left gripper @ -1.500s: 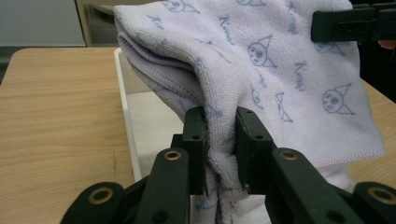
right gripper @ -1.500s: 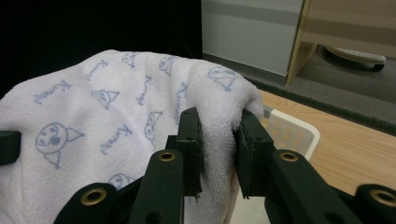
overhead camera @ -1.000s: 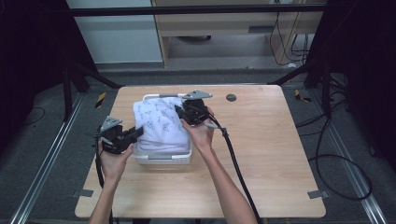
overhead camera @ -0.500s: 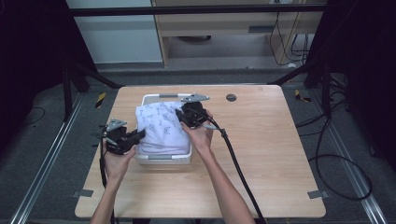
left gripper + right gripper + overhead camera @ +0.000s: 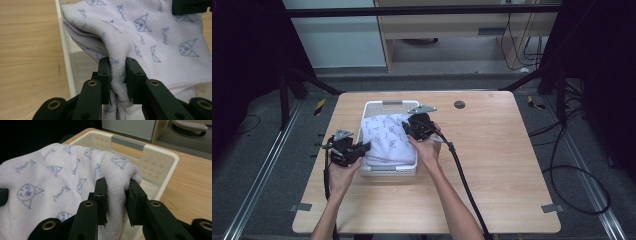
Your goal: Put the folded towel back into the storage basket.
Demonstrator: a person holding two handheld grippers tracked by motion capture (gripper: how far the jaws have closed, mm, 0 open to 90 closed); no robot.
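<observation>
A folded white towel (image 5: 387, 139) printed with small blue cartoon faces hangs over a white plastic basket (image 5: 387, 106) on the wooden table. My left gripper (image 5: 362, 148) is shut on the towel's left edge (image 5: 117, 72), the cloth bunched between its jaws. My right gripper (image 5: 410, 127) is shut on the towel's right edge (image 5: 116, 190), just above the basket's interior. The towel (image 5: 50, 182) spans between the two grippers and hides most of the basket's inside. In the left gripper view the basket's white rim (image 5: 65, 50) runs beside the towel.
The basket has a grey handle (image 5: 128, 143) on its far wall and perforated sides. A round dark grommet (image 5: 459, 104) sits in the table (image 5: 507, 160) behind the basket. Bare wood lies to the right and front. A black cable (image 5: 464, 180) trails from my right gripper.
Both grippers have sunk with the towel, which now sits lower into the basket. Both grips hold unchanged.
</observation>
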